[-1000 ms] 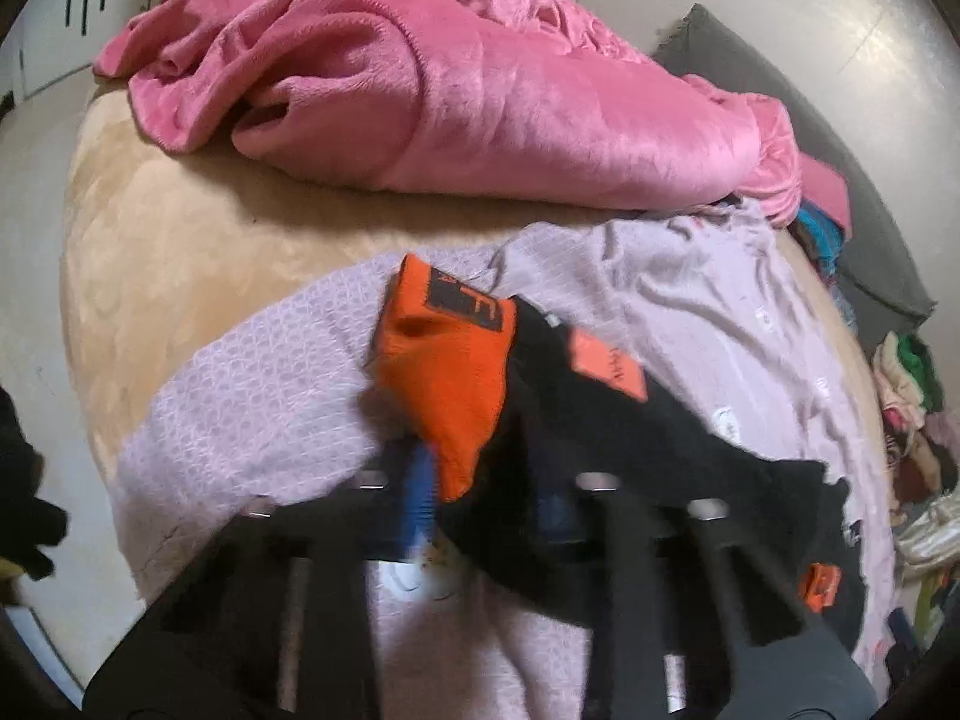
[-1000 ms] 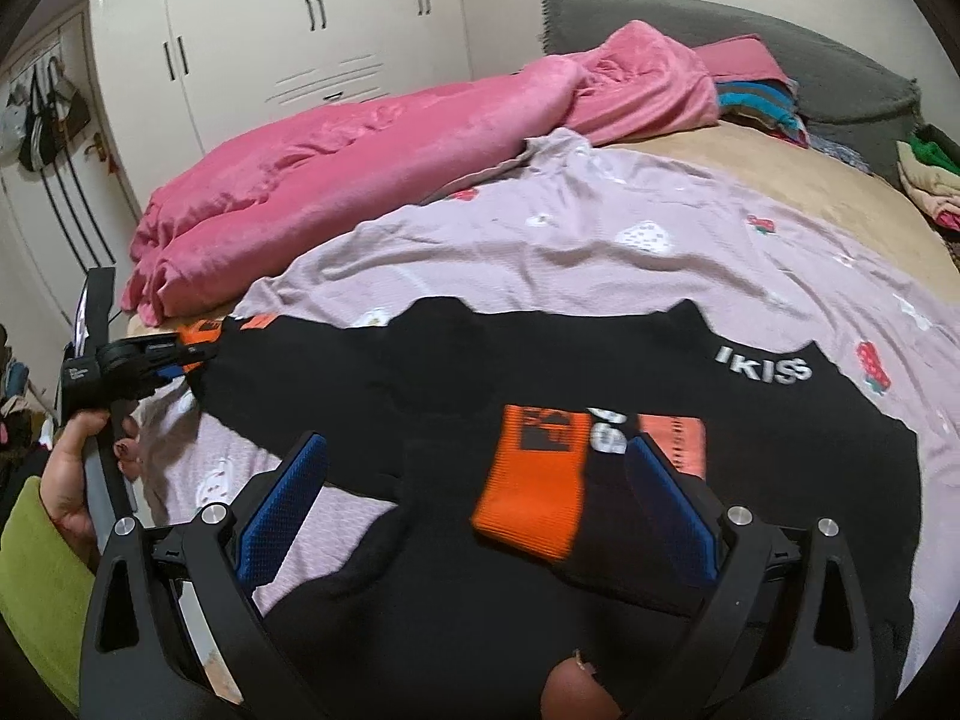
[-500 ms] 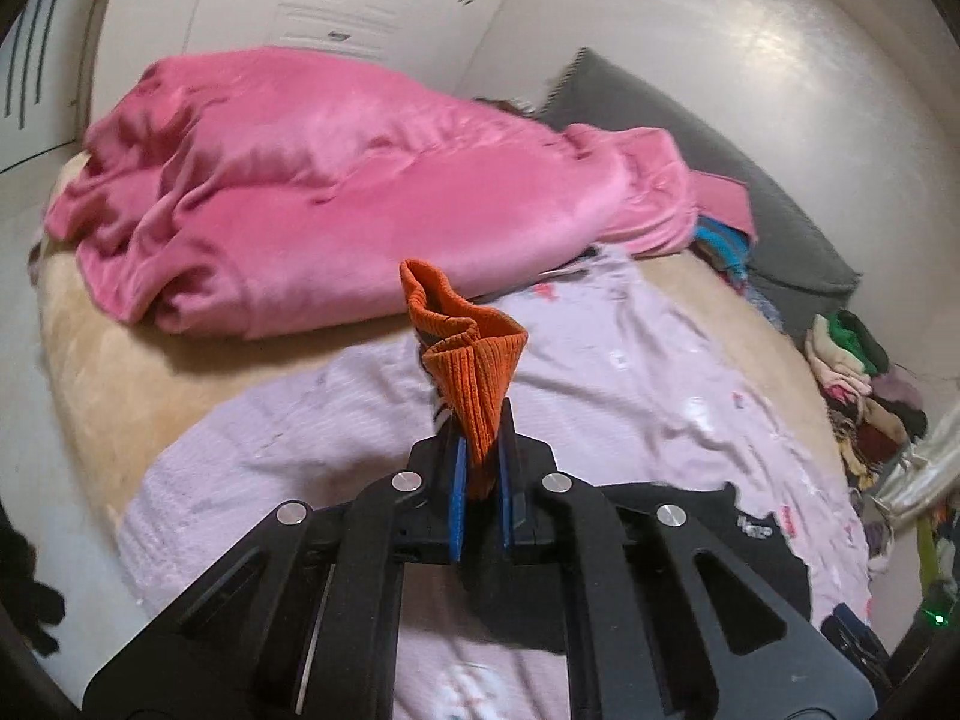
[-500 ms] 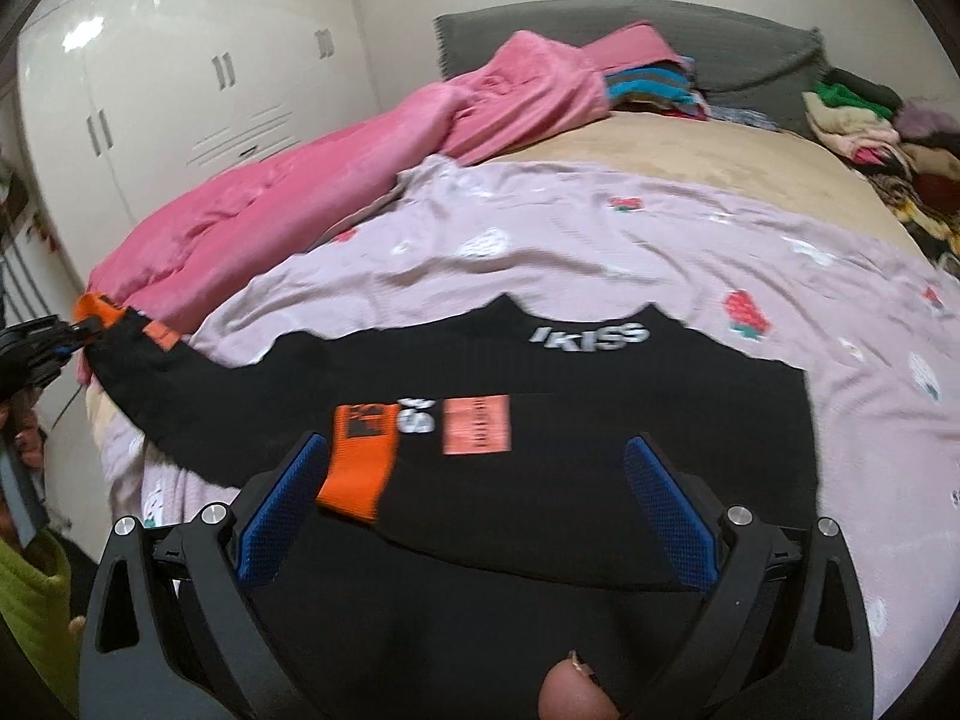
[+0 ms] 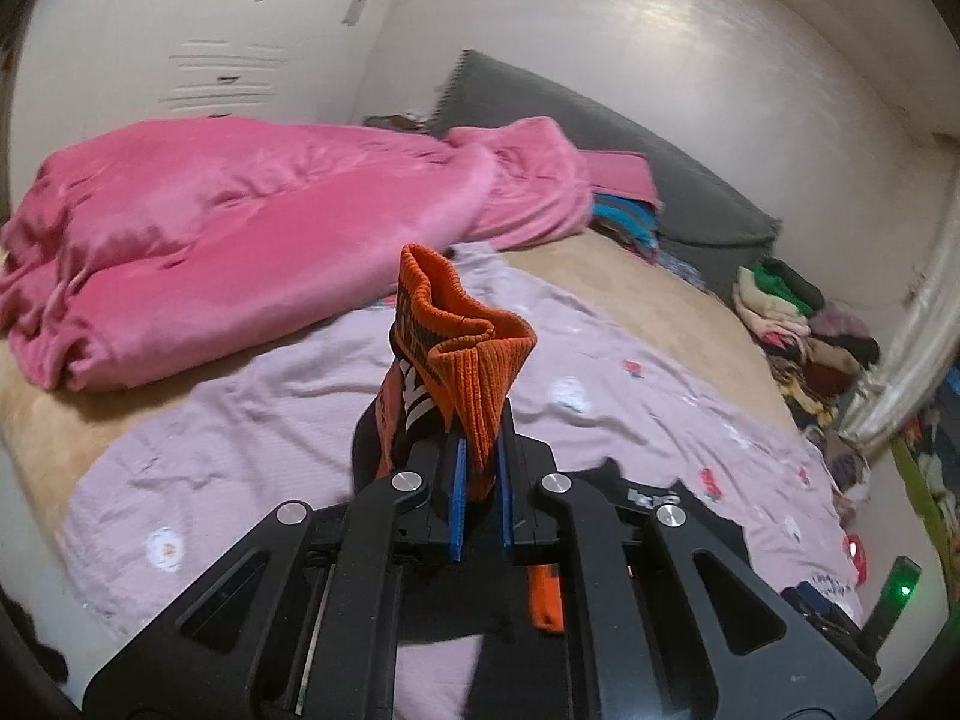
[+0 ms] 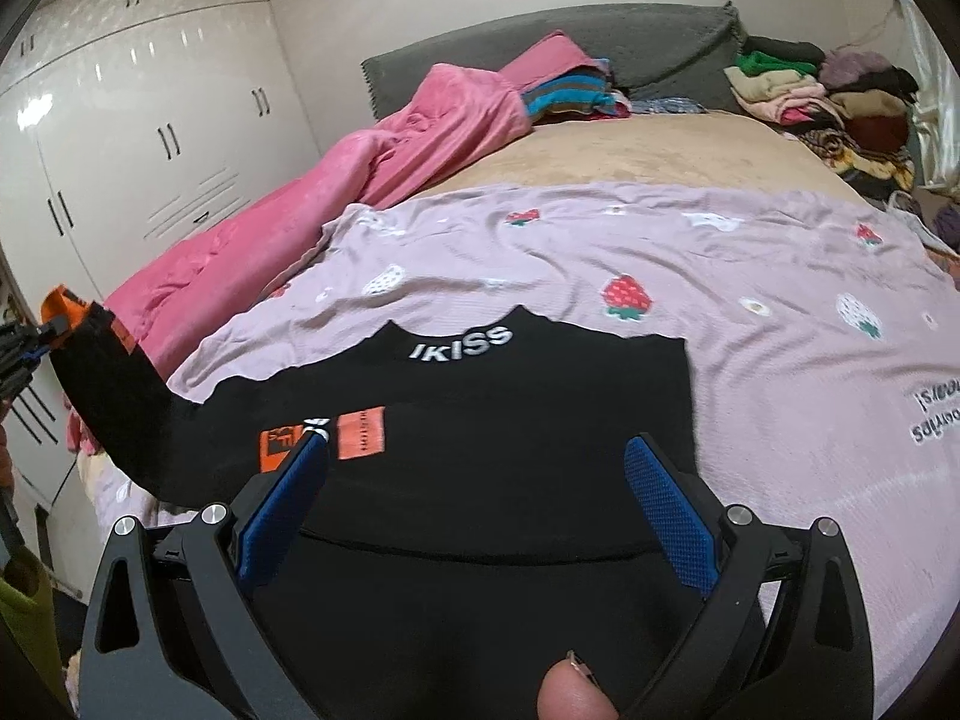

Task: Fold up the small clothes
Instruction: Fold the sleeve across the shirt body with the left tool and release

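A small black sweater (image 6: 510, 408) with "IKISS" at the collar lies on a lilac strawberry-print sheet (image 6: 750, 276) on the bed. Its left sleeve is lifted off the sheet: my left gripper (image 5: 478, 498) is shut on the orange ribbed cuff (image 5: 474, 360), which stands up above the blue pads. In the right wrist view that gripper (image 6: 36, 336) shows at the far left edge, with the sleeve (image 6: 120, 396) stretched up to it. My right gripper (image 6: 474, 498) hovers open over the sweater's body, nothing between its pads. The other sleeve's orange cuff (image 6: 279, 447) lies folded across the chest.
A pink blanket (image 5: 240, 222) is heaped along the far left side of the bed. A grey headboard cushion (image 6: 540, 48) and piles of clothes (image 6: 828, 96) sit at the head. White wardrobes (image 6: 120, 138) stand to the left. Bare tan mattress (image 6: 660, 150) lies beyond the sheet.
My left gripper has shut on the orange cuff and risen, pulling the sleeve up off the sheet. The right gripper has slid rightwards over the sweater, staying open.
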Demonstrator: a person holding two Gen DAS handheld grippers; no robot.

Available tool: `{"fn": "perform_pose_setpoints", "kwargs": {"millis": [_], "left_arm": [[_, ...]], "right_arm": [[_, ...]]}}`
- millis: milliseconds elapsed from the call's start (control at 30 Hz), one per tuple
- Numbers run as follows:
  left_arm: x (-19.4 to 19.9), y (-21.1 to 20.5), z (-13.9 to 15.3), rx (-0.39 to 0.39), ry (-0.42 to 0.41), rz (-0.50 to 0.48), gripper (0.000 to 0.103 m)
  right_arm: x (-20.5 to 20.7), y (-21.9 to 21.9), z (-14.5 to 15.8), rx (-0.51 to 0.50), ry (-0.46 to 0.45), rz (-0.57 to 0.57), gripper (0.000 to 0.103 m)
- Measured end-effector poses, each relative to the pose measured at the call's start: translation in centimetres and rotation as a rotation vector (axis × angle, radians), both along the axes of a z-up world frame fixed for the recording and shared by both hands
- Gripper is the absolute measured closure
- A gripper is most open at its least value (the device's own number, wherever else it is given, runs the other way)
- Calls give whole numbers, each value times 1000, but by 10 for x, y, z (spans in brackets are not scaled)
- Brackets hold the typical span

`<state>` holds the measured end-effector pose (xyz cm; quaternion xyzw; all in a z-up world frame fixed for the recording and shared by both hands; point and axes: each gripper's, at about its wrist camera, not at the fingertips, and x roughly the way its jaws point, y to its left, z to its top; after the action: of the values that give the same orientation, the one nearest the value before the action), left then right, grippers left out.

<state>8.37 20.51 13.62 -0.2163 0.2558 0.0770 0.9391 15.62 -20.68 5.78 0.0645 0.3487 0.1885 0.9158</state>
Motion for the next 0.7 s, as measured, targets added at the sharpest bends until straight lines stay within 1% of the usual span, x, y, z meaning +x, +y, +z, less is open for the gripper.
{"fn": "perform_pose_setpoints", "kwargs": {"millis": [67, 333, 533, 633, 700], "left_arm": [[7, -18, 5, 16, -4, -38, 101], [32, -68, 3, 26, -1, -174, 101], [50, -111, -7, 39, 18, -278, 101], [57, -128, -14, 43, 38, -328, 101], [65, -144, -23, 40, 63, -381, 101]], "right_arm": [[-1, -9, 0, 5, 0, -14, 5], [-4, -55, -5, 35, 0, -110, 5], [-6, -79, -7, 48, 0, -159, 5], [-7, -86, -8, 53, -2, -174, 5], [-8, -91, -8, 56, -2, -185, 5]]}}
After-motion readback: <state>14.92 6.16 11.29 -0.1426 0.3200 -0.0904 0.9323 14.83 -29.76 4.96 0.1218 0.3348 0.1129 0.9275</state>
